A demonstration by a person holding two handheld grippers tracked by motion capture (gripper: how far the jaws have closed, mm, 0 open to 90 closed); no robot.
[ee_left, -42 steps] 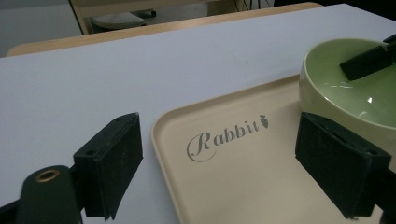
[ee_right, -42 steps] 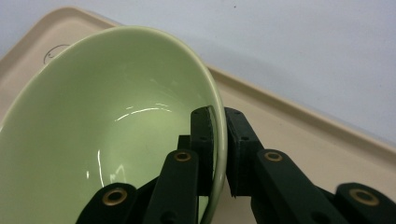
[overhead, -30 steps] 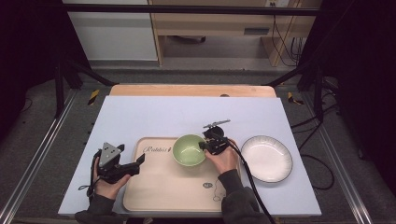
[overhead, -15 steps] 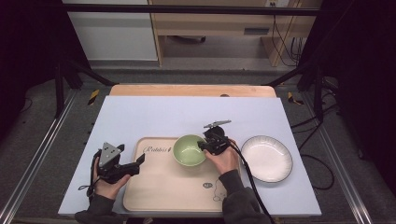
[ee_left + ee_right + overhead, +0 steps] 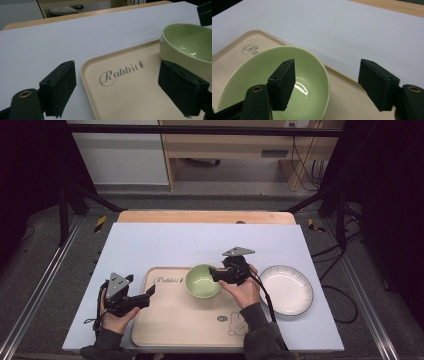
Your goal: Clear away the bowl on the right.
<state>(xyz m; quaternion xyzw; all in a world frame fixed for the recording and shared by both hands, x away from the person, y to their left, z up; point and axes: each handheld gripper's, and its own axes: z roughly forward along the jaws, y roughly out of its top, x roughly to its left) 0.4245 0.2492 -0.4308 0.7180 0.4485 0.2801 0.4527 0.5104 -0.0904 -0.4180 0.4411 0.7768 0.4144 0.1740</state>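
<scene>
Straddling green bowl (image 5: 287,82) rim, right gripper (image 5: 332,86) open

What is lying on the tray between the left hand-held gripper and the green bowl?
Nothing. In the high view, only bare surface of the beige rectangular tray, printed "Rabbit", separates the left hand-held gripper from the light green ceramic bowl.
</scene>
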